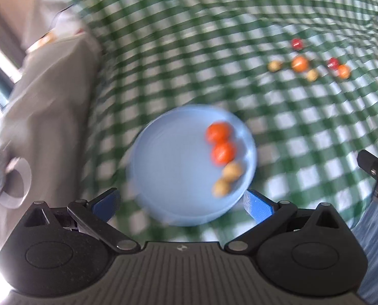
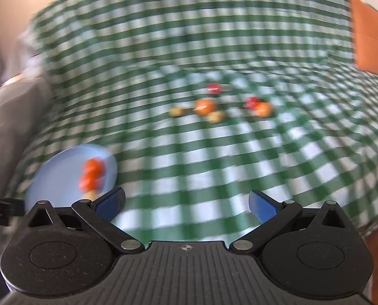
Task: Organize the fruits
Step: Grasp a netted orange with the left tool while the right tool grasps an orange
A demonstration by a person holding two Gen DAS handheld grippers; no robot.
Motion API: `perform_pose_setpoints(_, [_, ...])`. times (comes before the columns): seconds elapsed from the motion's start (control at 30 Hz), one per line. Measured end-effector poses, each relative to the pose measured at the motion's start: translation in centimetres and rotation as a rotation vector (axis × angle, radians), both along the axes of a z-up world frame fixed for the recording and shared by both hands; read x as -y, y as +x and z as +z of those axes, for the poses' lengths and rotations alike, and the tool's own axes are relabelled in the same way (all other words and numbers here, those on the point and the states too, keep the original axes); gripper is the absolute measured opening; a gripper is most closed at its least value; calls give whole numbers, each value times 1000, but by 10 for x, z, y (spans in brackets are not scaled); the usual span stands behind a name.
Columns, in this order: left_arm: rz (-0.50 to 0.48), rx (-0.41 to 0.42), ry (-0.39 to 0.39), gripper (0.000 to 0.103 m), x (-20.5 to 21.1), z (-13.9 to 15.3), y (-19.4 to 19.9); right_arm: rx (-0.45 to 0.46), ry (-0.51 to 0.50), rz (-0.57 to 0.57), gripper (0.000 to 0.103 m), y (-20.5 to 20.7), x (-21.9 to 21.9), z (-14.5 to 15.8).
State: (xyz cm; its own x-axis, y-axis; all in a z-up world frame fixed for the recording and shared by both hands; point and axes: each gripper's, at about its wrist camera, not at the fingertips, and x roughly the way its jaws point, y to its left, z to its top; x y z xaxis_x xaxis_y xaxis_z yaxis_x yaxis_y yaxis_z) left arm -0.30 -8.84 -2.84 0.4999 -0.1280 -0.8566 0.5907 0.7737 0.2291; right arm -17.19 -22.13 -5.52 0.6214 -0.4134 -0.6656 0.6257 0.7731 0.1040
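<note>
Reaching for the loose fruits (image 2: 204, 106) on the cloth (image 2: 214, 157) suits the right gripper (image 2: 186, 203), empty, fingers spread; the left gripper (image 1: 181, 202), also spread, hovers by the plate (image 1: 168, 167); best take one fruit squarely

The blue plate (image 1: 168, 167) holds two orange fruits (image 1: 219, 143) and two tan ones (image 1: 227, 179). Six loose fruits (image 1: 301, 63) lie well beyond the plate.
</note>
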Motion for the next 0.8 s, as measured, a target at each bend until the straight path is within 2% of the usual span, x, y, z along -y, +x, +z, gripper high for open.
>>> perform_pose_setpoints(0.1, [-74,-10,-14,103,55,0,23,8,-45,-104,102,8,44,-11])
perform_pose_setpoints(0.27, [-189,-34,-51,103,159,-13,71,44,-134,-239,102,51,121,-39])
perform_pose_setpoints(0.33, [-223,-57,-55,103,202,-26,89,36,-160,-268,96,73,150,-54])
perform_pose_setpoints(0.43, [-296,-84,-47,103,254,-48,110,36,-147,-295,89,98,190,-78])
perform_pose_setpoints(0.63, [-385,-108,48,103,317,-97,132,24,-91,-298,80,124,241,-118])
perform_pose_setpoints(0.73, [-410,-138,66,102,333,-113,137,-2,-123,-286,80,131,243,-122])
perform_pose_setpoints(0.8, [-431,-142,52,93,338,-116,136,-10,-143,-288,75,133,243,-124])
